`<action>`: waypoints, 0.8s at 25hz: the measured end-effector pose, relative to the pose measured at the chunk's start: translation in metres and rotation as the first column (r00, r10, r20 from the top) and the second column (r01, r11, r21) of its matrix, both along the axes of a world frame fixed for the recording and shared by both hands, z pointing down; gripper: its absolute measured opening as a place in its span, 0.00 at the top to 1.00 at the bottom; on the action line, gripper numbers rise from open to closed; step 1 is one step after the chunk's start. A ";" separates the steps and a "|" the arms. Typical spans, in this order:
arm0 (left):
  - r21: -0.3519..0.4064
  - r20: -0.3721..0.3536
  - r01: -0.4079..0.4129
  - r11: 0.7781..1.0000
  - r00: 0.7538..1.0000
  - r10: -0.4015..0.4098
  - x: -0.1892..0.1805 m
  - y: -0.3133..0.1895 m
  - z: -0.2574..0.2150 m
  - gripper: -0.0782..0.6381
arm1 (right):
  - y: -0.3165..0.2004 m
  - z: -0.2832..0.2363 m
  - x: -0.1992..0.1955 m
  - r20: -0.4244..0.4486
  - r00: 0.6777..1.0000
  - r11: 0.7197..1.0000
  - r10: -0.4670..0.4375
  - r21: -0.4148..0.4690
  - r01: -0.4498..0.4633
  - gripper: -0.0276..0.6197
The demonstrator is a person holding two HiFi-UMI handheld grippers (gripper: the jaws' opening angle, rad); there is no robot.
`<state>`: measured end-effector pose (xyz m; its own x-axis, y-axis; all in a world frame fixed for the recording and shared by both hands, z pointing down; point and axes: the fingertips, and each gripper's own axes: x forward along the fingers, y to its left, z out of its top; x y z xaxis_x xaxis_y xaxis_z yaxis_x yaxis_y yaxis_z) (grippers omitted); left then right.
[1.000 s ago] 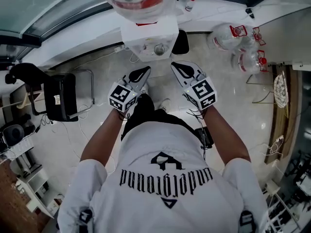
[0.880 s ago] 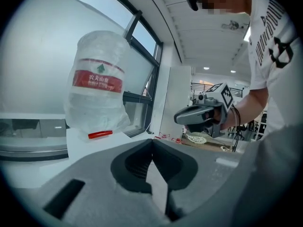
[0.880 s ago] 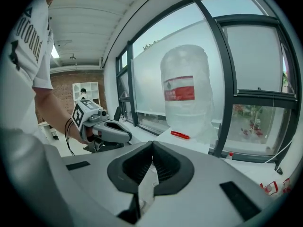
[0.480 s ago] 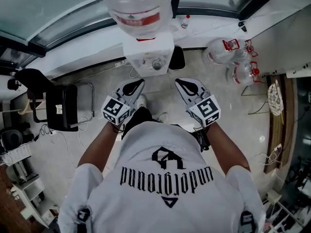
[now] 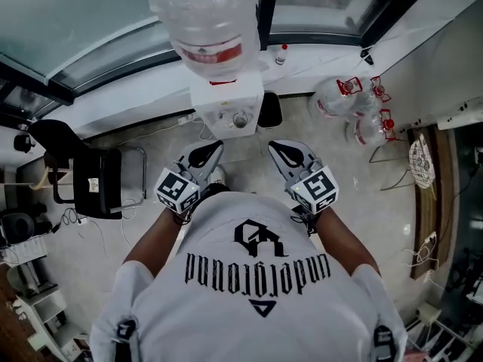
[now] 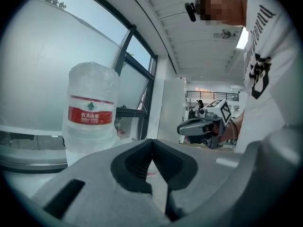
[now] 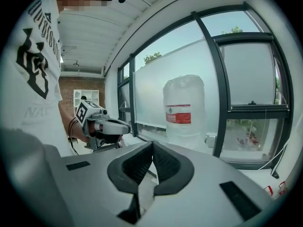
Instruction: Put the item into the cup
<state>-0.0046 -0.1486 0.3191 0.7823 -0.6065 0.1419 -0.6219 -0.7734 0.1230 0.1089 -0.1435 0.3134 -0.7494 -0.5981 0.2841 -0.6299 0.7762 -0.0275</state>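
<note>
I stand facing a white water dispenser [image 5: 225, 100] with a large clear bottle [image 5: 207, 17] on top. A small round thing, perhaps a cup [image 5: 240, 119], sits on its front ledge. No loose item shows in any view. My left gripper [image 5: 214, 148] and right gripper [image 5: 276, 148] hang side by side in front of my chest, just short of the dispenser. Both are shut with nothing between the jaws. In the left gripper view the jaws [image 6: 151, 144] meet below the bottle [image 6: 92, 109]. The right gripper view shows its jaws [image 7: 152, 145] meeting the same way.
A black chair [image 5: 94, 181] stands on the floor to my left. Empty water bottles [image 5: 355, 111] lie by the wall at the right. A dark object [image 5: 268, 110] stands right of the dispenser. A window sill [image 5: 332, 32] and tall windows run behind it.
The head view has shifted, so the dispenser and both grippers sit lower in the picture. The grippers stay shut and side by side, a little closer to my body.
</note>
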 end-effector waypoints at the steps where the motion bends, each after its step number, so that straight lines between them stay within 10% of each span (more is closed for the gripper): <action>1: 0.010 0.002 0.001 1.000 1.000 -0.001 0.001 0.000 -0.005 0.87 | 0.001 -0.003 0.002 0.008 1.000 1.000 0.001 -0.003 -0.001 0.93; 20: 0.028 0.030 0.086 0.996 0.996 -0.086 -0.002 0.045 -0.029 0.87 | 0.022 -0.023 0.015 -0.003 0.999 0.998 -0.051 0.032 0.051 0.93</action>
